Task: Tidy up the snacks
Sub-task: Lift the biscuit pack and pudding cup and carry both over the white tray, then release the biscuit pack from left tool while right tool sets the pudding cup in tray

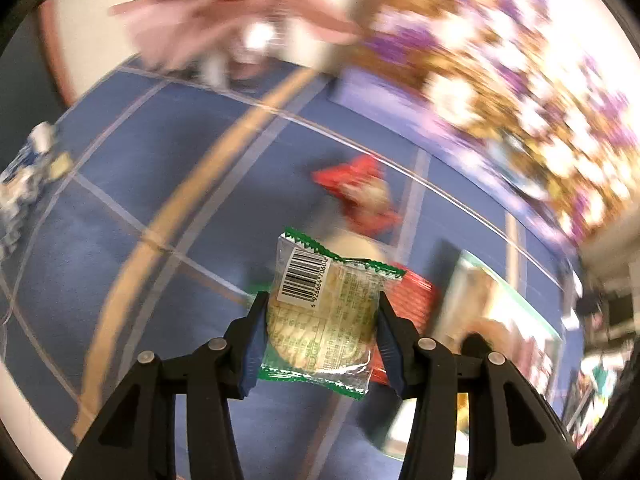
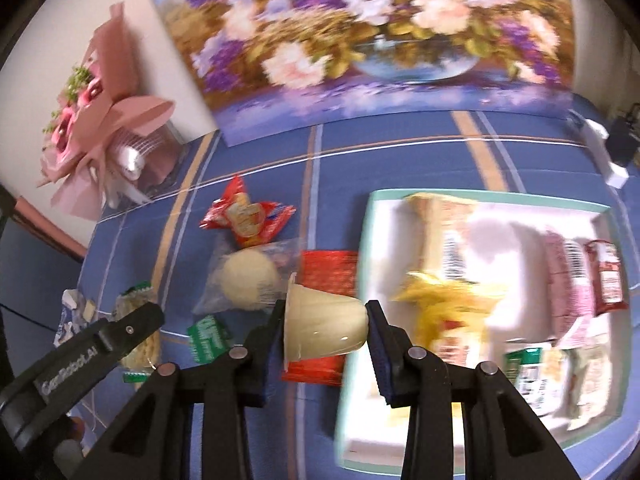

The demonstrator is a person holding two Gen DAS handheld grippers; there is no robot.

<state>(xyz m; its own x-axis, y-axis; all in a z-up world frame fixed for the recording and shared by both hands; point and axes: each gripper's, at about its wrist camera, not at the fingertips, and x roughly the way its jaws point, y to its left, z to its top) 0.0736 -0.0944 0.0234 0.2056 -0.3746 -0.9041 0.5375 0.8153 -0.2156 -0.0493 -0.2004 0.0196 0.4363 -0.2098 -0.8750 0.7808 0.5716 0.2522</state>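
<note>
Right gripper (image 2: 326, 330) pinching a pudding cup (image 2: 324, 330) sideways, rim pointing away from the white tray (image 2: 362, 264), hovering just off its near-left edge. Left gripper (image 1: 320, 320) clamping a cracker packet (image 1: 322, 312), farther from tray. Probably right drops first.

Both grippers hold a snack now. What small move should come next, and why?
Probably carry the right gripper a little to its right, over the white tray, and release there. Its jaws grip a pudding cup lying sideways, just left of the tray rim, and other snacks already lie inside.
</note>
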